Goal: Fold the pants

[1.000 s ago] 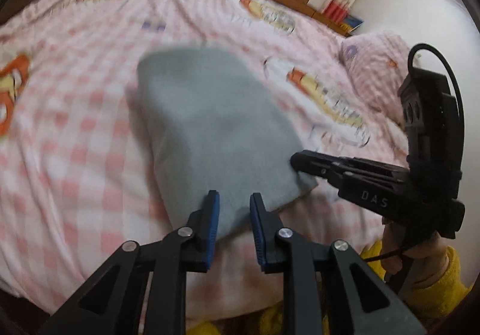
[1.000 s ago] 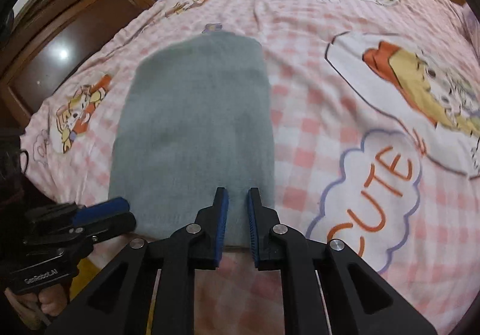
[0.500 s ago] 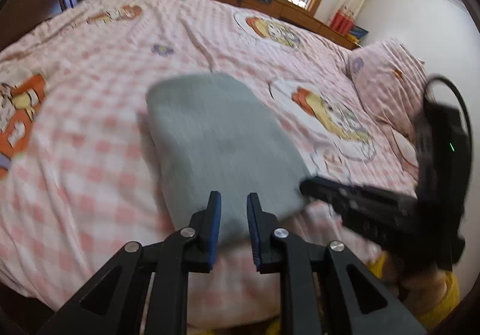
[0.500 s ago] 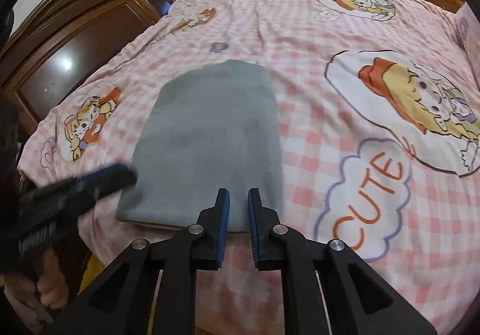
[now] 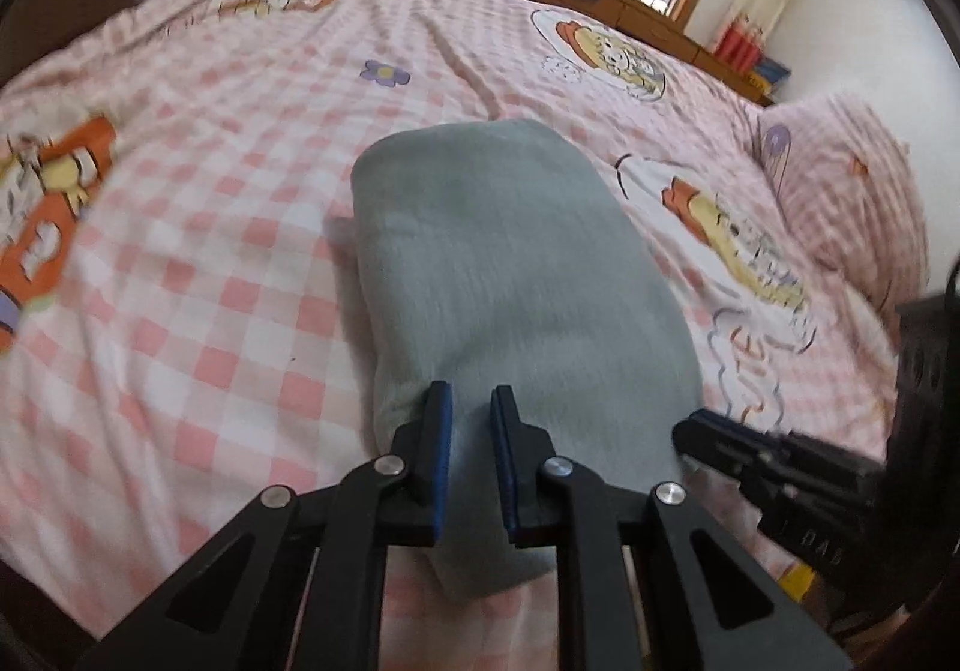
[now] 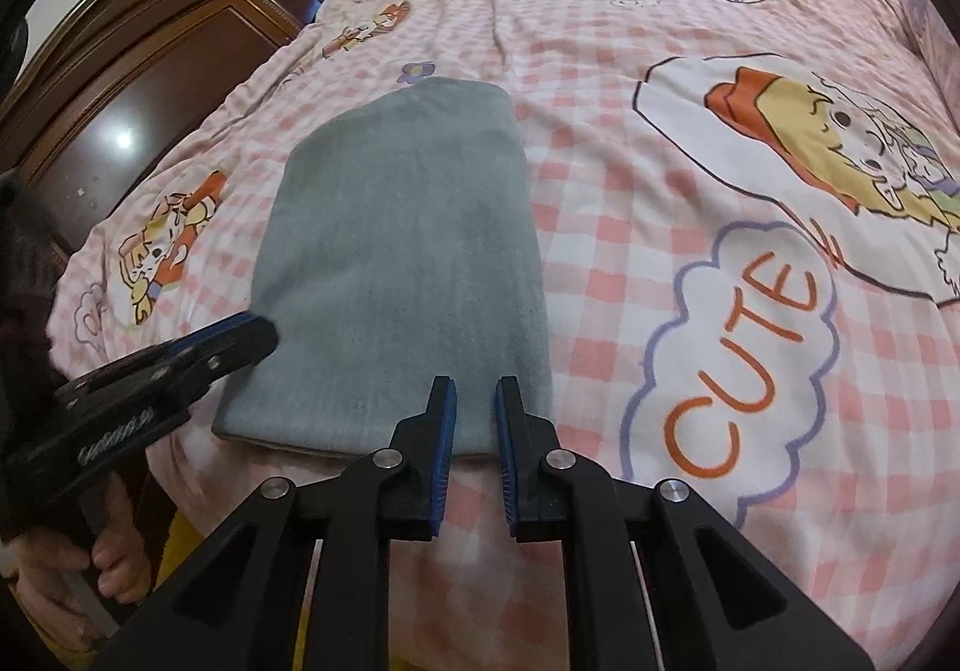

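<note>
Grey-green soft cloth is the material of the pants, and they lie already folded into a compact long rectangle on the bed, near its front edge, with the short end toward the person. The top surface looks smooth and the layers sit one on another; a thin lighter edge shows under the near end in the right wrist view.

Both tools are near this front end. The left tool hovers over the near left part of the bundle with a small gap between its blue pads, and no cloth is seen between them, so it is released. The right tool is at the near right corner, also with a narrow gap and grasping nothing. Each tool is also visible from the other camera, at the side of the pants.

By judgement, the folding is almost finished or fully finished; what is in hand seems to be a last check or tidying of the front edge. If one more fold is wanted, the next move calls for both tools to pinch the two near corners together and carry them evenly to the far end, so that the layers do not slide.

Around the pants is the pink checked bedsheet with cartoon prints, a pillow at the right, and a dark wooden wardrobe at the left.
</note>
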A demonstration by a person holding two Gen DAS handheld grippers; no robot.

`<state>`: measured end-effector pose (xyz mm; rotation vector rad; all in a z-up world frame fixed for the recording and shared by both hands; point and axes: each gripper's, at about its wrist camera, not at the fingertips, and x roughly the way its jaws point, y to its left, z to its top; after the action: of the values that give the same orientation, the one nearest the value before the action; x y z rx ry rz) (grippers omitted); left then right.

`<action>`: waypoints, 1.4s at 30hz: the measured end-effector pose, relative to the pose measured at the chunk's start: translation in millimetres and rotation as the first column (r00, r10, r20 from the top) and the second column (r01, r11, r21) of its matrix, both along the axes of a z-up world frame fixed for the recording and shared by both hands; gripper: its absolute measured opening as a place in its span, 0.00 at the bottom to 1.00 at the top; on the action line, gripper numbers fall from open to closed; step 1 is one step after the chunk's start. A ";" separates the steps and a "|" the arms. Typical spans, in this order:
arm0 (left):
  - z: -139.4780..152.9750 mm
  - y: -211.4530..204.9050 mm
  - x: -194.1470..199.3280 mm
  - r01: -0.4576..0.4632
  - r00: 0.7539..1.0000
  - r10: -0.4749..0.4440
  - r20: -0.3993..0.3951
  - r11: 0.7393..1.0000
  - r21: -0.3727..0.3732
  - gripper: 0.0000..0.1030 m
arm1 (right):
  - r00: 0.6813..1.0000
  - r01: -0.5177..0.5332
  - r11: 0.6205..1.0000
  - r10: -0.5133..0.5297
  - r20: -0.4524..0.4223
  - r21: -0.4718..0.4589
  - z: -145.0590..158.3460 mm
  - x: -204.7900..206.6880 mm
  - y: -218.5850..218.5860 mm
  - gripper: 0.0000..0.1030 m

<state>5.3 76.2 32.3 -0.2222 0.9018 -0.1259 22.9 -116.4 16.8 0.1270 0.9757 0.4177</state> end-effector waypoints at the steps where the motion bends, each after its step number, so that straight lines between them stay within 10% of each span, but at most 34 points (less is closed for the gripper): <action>1: 2.2 -4.0 -5.5 0.002 1.000 -0.002 0.005 1.000 0.022 0.16 | 1.000 0.004 1.000 -0.004 -0.002 0.003 -0.1 -1.0 -1.4 0.13; 21: 5.2 -39.6 -52.3 -0.047 0.998 0.052 -0.038 0.992 0.120 0.76 | 0.994 0.104 0.991 -0.101 0.037 -0.085 7.5 -39.8 -21.4 0.50; 42: -13.6 -42.6 -56.8 -0.080 0.994 0.090 -0.068 0.987 0.142 0.82 | 0.993 0.103 0.990 -0.096 0.064 -0.100 -0.1 -53.4 -16.2 0.52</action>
<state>-51.4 33.6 18.7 -0.1357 0.9694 0.0249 -30.5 -132.7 16.7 0.0693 0.9271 0.2773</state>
